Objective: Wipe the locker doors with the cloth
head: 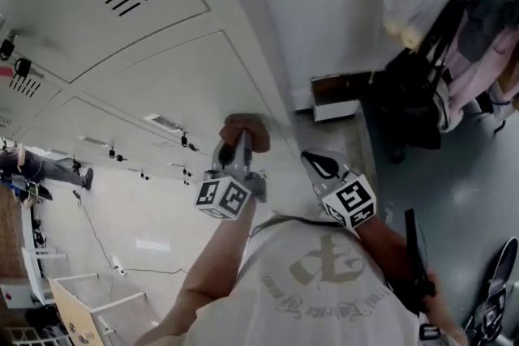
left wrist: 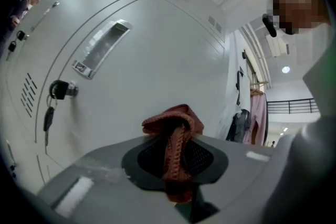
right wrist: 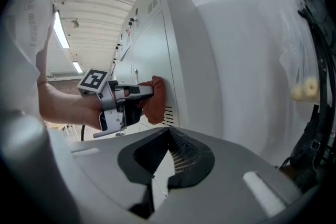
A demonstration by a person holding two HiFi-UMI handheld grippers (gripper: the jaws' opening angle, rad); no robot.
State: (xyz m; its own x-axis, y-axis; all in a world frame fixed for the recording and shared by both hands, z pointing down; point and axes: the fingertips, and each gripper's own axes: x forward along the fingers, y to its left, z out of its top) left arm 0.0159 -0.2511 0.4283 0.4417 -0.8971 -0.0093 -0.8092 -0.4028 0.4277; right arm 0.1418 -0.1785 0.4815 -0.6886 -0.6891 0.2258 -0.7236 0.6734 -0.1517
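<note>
The left gripper (head: 240,147) has its jaws clamped on a reddish-brown knitted cloth (head: 246,128), whose bunched end is pressed against a pale grey locker door (head: 182,89). In the left gripper view the cloth (left wrist: 176,123) runs as a folded strip between the dark pads of the left gripper (left wrist: 176,150) and mushrooms out past their tips onto the locker door (left wrist: 157,55). On that door, off to the cloth's left, a lock (left wrist: 59,89) carries a key (left wrist: 48,119) hanging below it, and a recessed label holder (left wrist: 101,48) sits higher up. The right gripper (head: 323,164) hovers just off the door's right edge, apart from the cloth, its jaws pressed together at the tips with nothing between them; the right gripper view (right wrist: 169,150) shows only white locker surface behind them. From there the left gripper (right wrist: 137,91) is seen side-on with the cloth (right wrist: 156,98) against the door (right wrist: 155,44), seemingly near its edge and just above a small set of vent slots (right wrist: 167,112), though the wide-angle bend makes this hard to judge. Clothes (head: 478,20) hang well to the right of the door.
</note>
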